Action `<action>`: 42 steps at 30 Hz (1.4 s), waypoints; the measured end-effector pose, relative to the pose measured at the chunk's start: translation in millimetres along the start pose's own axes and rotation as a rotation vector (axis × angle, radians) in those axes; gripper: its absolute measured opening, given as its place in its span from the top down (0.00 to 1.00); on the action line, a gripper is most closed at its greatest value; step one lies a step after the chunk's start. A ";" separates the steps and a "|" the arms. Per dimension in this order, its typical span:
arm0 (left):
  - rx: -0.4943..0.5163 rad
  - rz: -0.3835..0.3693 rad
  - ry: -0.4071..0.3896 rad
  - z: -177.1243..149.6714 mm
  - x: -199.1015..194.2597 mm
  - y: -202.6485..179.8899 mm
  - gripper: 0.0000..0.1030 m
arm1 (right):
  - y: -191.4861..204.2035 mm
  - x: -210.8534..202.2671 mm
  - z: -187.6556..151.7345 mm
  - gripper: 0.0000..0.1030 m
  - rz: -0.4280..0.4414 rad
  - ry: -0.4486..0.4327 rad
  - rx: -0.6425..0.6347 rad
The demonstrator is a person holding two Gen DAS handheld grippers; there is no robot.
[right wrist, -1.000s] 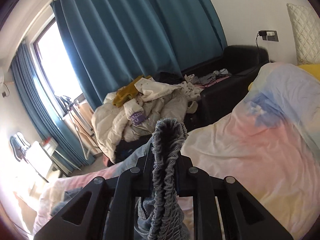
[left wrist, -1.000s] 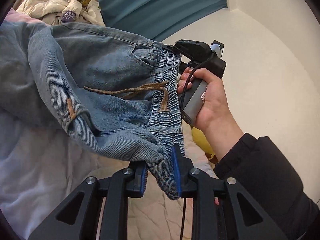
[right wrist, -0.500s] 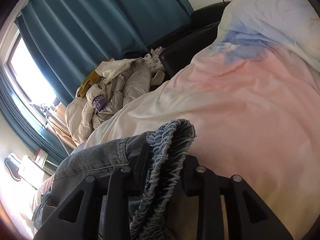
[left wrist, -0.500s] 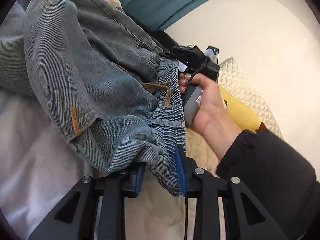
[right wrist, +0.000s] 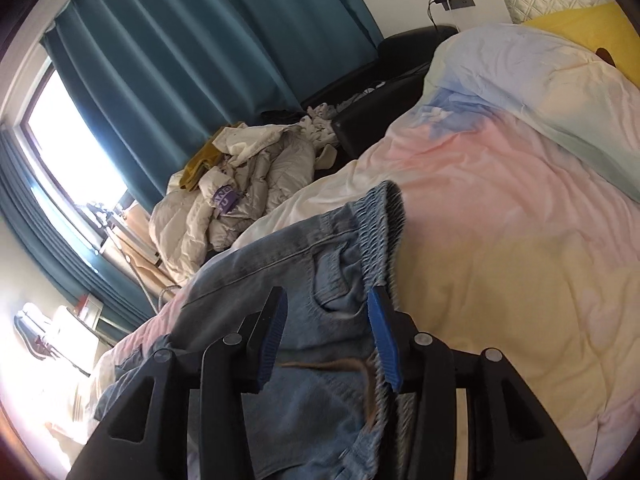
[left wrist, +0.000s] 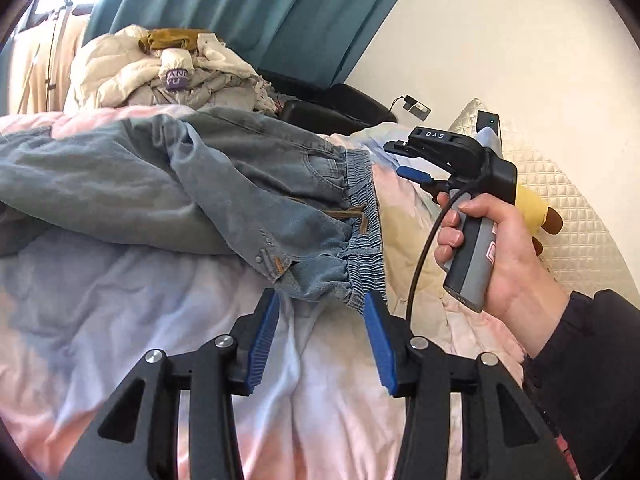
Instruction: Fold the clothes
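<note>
Light blue jeans (left wrist: 192,192) with an elastic waistband and a brown drawstring lie on the pastel duvet (left wrist: 120,320), waistband to the right. My left gripper (left wrist: 320,336) is open and empty, just in front of the near end of the waistband. The right gripper (left wrist: 404,160), held in a hand, is open and empty beside the far end of the waistband. In the right wrist view the jeans (right wrist: 312,280) lie under and between the open fingers of the right gripper (right wrist: 326,336), with the waistband running past the right finger.
A heap of cream jackets and clothes (left wrist: 160,76) sits behind the bed by the teal curtain (left wrist: 248,8). A black armchair (right wrist: 392,92) stands past the bed. A quilted headboard (left wrist: 560,208) and a yellow plush toy (left wrist: 532,208) are at the right.
Both grippers have opened and let go of the waistband. The jeans have come down from the air and now lie on the duvet. Both grippers have drawn back slightly.
</note>
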State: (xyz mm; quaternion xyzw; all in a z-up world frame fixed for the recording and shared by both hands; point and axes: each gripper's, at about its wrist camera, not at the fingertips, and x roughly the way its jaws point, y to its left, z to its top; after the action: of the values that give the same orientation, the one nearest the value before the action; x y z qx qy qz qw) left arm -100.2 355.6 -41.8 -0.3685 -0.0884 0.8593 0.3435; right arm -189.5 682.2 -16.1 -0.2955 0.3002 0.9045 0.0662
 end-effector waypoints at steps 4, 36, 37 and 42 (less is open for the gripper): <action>0.102 0.048 -0.030 -3.5 -59.4 2.2 0.56 | 50.6 -29.5 -28.2 0.59 0.041 0.031 -0.076; -0.048 0.113 -0.022 -30.5 -128.9 207.6 0.56 | 263.7 209.9 -118.8 0.50 -0.214 0.253 -0.532; -0.057 0.109 -0.030 -30.0 -130.7 209.1 0.56 | 264.7 211.9 -122.5 0.67 -0.240 0.258 -0.544; -0.093 0.103 -0.097 -28.2 -152.9 212.2 0.56 | 273.0 176.2 -138.8 0.88 -0.275 0.244 -0.571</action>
State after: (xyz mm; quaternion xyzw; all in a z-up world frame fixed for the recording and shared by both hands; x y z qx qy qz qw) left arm -116.7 93.7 -60.3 -0.3462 -0.1258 0.8875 0.2768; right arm -345.8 369.9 -69.4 -0.4460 -0.0021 0.8926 0.0657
